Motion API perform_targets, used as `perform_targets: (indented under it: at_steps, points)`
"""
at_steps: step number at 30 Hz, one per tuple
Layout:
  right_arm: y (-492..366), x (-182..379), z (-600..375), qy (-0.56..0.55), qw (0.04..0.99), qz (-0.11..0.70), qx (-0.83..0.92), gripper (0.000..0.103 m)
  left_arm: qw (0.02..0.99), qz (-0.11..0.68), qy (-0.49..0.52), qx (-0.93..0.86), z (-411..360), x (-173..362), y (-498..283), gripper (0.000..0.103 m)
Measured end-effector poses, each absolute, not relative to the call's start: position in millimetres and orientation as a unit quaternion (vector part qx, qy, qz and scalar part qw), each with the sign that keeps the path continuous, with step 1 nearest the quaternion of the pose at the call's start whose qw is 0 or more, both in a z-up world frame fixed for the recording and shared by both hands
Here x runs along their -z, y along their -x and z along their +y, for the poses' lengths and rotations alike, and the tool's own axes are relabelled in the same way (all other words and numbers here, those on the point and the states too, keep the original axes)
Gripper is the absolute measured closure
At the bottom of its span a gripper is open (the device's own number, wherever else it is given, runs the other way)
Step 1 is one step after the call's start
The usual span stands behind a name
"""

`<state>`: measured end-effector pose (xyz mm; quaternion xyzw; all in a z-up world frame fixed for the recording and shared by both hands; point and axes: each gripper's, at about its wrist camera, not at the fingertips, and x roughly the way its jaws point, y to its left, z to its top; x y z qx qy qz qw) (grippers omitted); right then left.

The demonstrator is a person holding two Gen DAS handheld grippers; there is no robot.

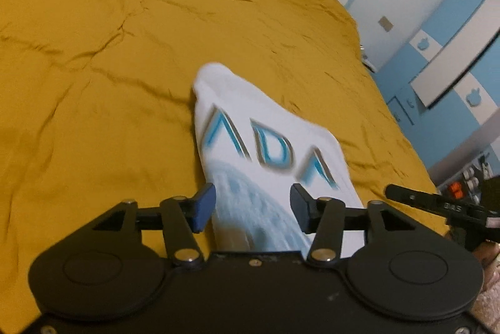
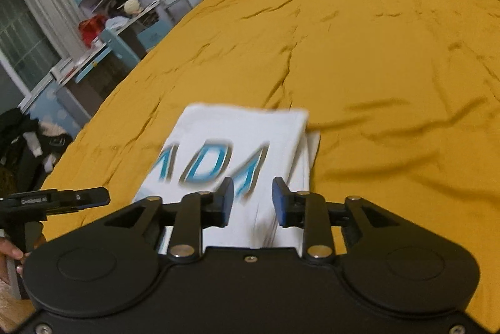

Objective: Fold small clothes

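My left tongs (image 1: 252, 205) stand spread above the near end of the folded white shirt (image 1: 265, 152), pinching nothing; my right tongs (image 2: 252, 201) stand part-way apart over the same shirt (image 2: 237, 152), likewise gripping nothing. The shirt, printed with blue letters, lies flat on the mustard bedspread (image 1: 109, 52) near its front edge.

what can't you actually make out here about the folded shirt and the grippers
- White shirt: its near edge is hidden behind the gripper body in both wrist views.
- Blue lettering: motion blur smears it; only part of the word reads, the rest is folded away or covered.
- Layers at the shirt's right side, right wrist view: too blurred to count.
- Right gripper and left gripper: jaws apart, nothing pinched; whether the fingertips brush the cloth below is unclear.
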<state>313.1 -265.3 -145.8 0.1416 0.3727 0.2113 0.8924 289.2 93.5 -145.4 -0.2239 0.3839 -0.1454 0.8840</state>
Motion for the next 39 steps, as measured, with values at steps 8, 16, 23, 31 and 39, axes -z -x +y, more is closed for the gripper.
perform_targets:
  at_steps: [8, 16, 23, 31, 39]
  points:
    - [-249.3, 163.9, -272.1, -0.12, 0.895, 0.387, -0.189, 0.061, 0.869, 0.419, 0.23, 0.129, 84.2, 170.7, -231.5, 0.05]
    - [-228.4, 171.3, -272.7, -0.121, 0.895, 0.393, -0.175, 0.061, 0.858, 0.434, 0.235, 0.143, 82.6, 187.8, -221.7, 0.087]
    - [-229.3, 181.2, -266.6, -0.112, 0.89, 0.405, -0.175, 0.095, 0.856, 0.436, 0.24, 0.14, 85.5, 189.8, -222.6, 0.097]
    - [-225.4, 174.2, -281.3, -0.128, 0.897, 0.39, -0.166, 0.098, 0.845, 0.471, 0.217, 0.13, 83.6, 196.4, -230.1, 0.097]
    - [-228.2, 204.3, -291.0, -0.167, 0.882, 0.414, -0.152, 0.091, 0.842, 0.471, 0.223, 0.139, 87.1, 194.9, -226.5, 0.094]
